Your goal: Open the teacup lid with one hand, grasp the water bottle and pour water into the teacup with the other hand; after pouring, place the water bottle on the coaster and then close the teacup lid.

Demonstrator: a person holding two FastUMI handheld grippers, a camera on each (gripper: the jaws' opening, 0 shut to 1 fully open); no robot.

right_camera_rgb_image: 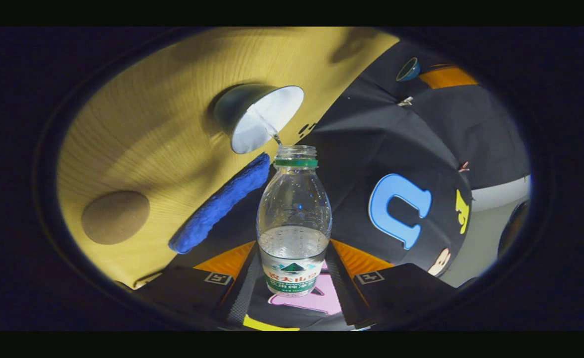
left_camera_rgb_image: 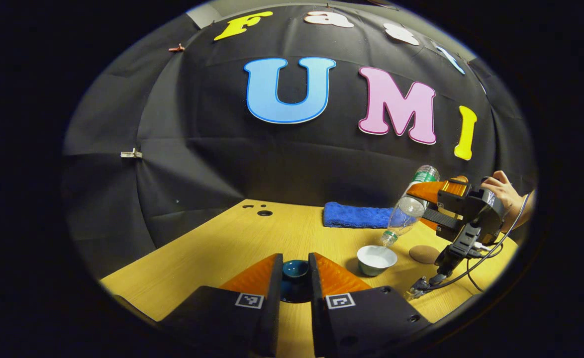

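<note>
The wooden surface [left_camera_rgb_image: 232, 243] spreads pale and bare in front of the black cloth wall. A blue towel [left_camera_rgb_image: 356, 216] lies folded along its far edge, near the wall; in the right gripper view the same towel [right_camera_rgb_image: 217, 204] runs between the coaster and the bottle neck.

The right gripper [left_camera_rgb_image: 424, 204], held by a hand [left_camera_rgb_image: 503, 191] at the right side of the left gripper view, has its jaws closed on the water bottle [left_camera_rgb_image: 409, 209], both fingers pressing its body. The bottle is tipped with its open mouth down over the teacup. In the right gripper view the water bottle [right_camera_rgb_image: 294, 219] sits between that gripper's [right_camera_rgb_image: 292, 263] fingers, and a thin stream leaves its mouth and lands inside the teacup [right_camera_rgb_image: 259, 122].

The teacup [left_camera_rgb_image: 376, 259] stands on the surface just below the bottle mouth, white inside, uncovered. Just beside it, to the right, lies the round brown coaster [left_camera_rgb_image: 424, 254], apart from the cup; the coaster [right_camera_rgb_image: 115, 217] is bare.

The left gripper [left_camera_rgb_image: 295, 278] holds the dark teal lid [left_camera_rgb_image: 295, 271], its jaws narrow and pressing the lid from both sides, above the surface and left of the teacup.
</note>
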